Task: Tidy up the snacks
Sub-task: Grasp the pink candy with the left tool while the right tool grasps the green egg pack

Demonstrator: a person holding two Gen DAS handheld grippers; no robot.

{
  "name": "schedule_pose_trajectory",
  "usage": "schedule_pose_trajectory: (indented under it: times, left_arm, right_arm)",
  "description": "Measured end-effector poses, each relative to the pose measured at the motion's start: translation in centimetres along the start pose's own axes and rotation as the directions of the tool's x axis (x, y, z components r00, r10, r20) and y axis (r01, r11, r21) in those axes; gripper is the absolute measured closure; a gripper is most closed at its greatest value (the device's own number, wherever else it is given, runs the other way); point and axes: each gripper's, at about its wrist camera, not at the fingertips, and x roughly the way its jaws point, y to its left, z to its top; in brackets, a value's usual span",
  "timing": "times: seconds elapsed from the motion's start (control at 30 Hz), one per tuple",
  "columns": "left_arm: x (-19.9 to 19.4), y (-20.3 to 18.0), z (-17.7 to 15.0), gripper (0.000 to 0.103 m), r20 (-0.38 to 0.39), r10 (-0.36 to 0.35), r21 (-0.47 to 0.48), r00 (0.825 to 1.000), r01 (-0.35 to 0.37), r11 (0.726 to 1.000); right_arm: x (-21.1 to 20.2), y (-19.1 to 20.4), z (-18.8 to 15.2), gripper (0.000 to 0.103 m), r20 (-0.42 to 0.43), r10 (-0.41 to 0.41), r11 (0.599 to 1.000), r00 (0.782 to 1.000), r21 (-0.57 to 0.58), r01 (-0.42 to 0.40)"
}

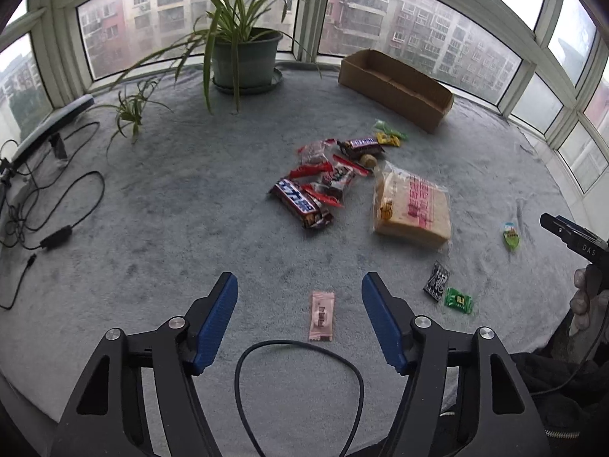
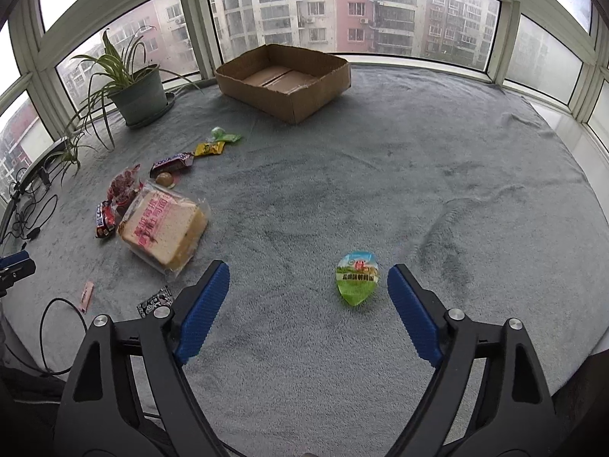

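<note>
My left gripper is open and empty above the grey blanket, with a pink candy packet lying between its fingers. My right gripper is open and empty; a green jelly cup lies just inside its right finger. Snacks lie scattered: a Snickers bar, red-wrapped sweets, a bagged bread loaf, a black packet and a green candy. An empty cardboard box stands at the back by the window.
A potted spider plant stands at the back left. Black cables and a bar-shaped device lie at the left edge. A cable loop hangs below my left gripper. Windows ring the blanket.
</note>
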Motion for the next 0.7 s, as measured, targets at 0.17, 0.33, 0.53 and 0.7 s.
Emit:
schedule_pose_trajectory:
  times: [0.17,0.33,0.53,0.7]
  left_arm:
    - [2.4,-0.2,-1.2,0.052,-0.087,-0.036,0.014,0.996,0.038,0.999]
    - [3.9,-0.1,-1.9,0.062,-0.129,-0.072,0.011,0.989,0.074,0.997]
    - [5.3,-0.2,-2.1,0.068,-0.166,-0.094,0.012,0.982,0.098,0.995]
    - [6.5,-0.8,-2.2,0.073,-0.198,-0.092,0.035,0.976,0.101,0.994]
  right_arm:
    - [2.5,-0.9,-0.9,0.030,-0.074,0.001,1.000,0.997,0.016,0.000]
    - [4.6,-1.9,-0.4,0.032,-0.106,-0.018,0.999,0.994,0.032,0.022]
    - [6.9,-2.5,0.2,0.035,-0.138,-0.067,0.998,0.988,0.012,0.070]
    - [7.6,-3.1,0.4,0.035,-0.152,-0.077,0.997,0.985,0.019,0.081]
